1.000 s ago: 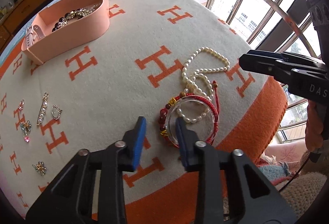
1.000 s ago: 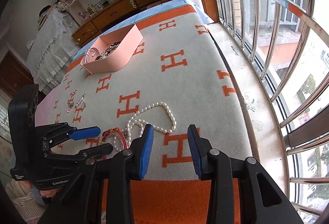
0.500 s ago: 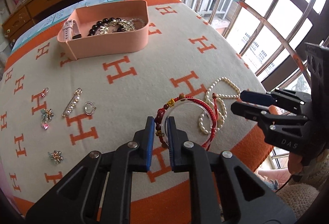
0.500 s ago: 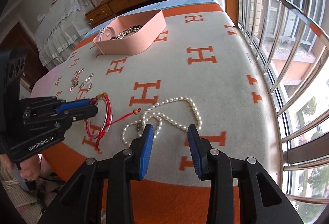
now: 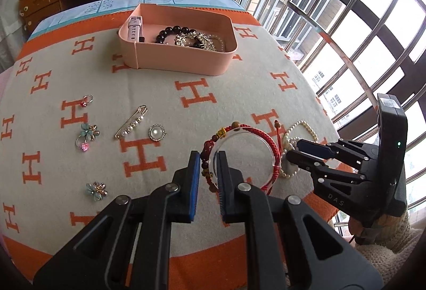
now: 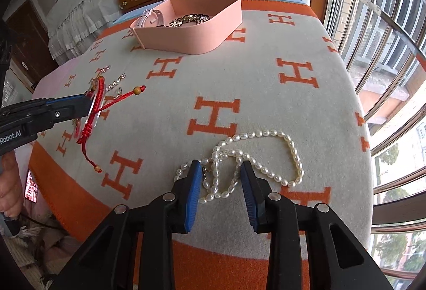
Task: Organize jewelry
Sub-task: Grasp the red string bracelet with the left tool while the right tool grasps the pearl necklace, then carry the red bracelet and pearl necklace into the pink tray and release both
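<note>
My left gripper (image 5: 208,156) is shut on a bunch of bracelets (image 5: 269,142): a red cord one, a beaded one and a clear bangle, held above the blanket; it also shows in the right wrist view (image 6: 96,100), with red cords dangling. My right gripper (image 6: 218,170) is open, low over a pearl necklace (image 6: 263,154) lying on the blanket, its fingers either side of the coiled part. The right gripper also shows in the left wrist view (image 5: 298,150). A pink box (image 5: 186,63) with a watch and bracelets inside stands at the far side.
Small pieces lie on the blanket at the left: a pearl pin (image 5: 131,122), a round pearl brooch (image 5: 157,132), flower charms (image 5: 89,131) and a ring (image 5: 86,100). The blanket's orange border (image 6: 213,258) runs along the near edge. A barred window (image 6: 386,50) is to the right.
My left gripper has shut on the bracelets and lifted them off the blanket toward the box. My right gripper has lowered over the pearl necklace, still open.
</note>
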Motion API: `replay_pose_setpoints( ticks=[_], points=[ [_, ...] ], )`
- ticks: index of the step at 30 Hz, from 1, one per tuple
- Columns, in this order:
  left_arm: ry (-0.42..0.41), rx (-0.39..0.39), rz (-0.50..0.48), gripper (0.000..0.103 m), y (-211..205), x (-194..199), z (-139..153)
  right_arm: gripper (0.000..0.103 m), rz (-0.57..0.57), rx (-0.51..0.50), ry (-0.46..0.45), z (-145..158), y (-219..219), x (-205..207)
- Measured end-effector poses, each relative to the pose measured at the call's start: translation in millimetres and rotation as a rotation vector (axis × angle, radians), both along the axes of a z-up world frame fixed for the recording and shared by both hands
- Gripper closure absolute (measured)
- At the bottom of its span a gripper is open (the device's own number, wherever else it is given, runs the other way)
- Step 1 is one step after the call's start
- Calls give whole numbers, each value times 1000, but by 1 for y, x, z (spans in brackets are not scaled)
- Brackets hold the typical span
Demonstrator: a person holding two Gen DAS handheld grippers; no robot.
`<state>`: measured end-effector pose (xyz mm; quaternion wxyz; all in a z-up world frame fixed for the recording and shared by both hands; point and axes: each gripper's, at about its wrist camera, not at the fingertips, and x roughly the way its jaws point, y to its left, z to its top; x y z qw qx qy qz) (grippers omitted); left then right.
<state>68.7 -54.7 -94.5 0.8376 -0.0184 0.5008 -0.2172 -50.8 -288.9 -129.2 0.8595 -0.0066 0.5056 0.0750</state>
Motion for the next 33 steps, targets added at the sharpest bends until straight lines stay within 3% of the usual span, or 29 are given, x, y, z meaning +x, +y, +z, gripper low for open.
replay_pose_setpoints(
  ticks=[5, 10, 16, 22, 29, 33],
  points=[
    [12, -17, 5, 93, 5, 1, -3, 94, 32, -48, -19, 0, 15, 3],
    [2, -25, 16, 93, 12, 4, 3, 98, 28, 52, -76, 21, 7, 0],
    [-32, -34, 21, 93, 18, 10, 23, 99, 24, 170, -199, 80, -6, 7],
    [-108, -16, 36, 93, 18, 25, 64, 98, 10, 224, -340, 150, -14, 27],
    [-212, 22, 89, 93, 19, 68, 120, 99, 0, 269, -482, 224, -14, 66],
    [-237, 47, 121, 93, 15, 102, 132, 99, -13, 282, -527, 252, -11, 94]
  ],
)
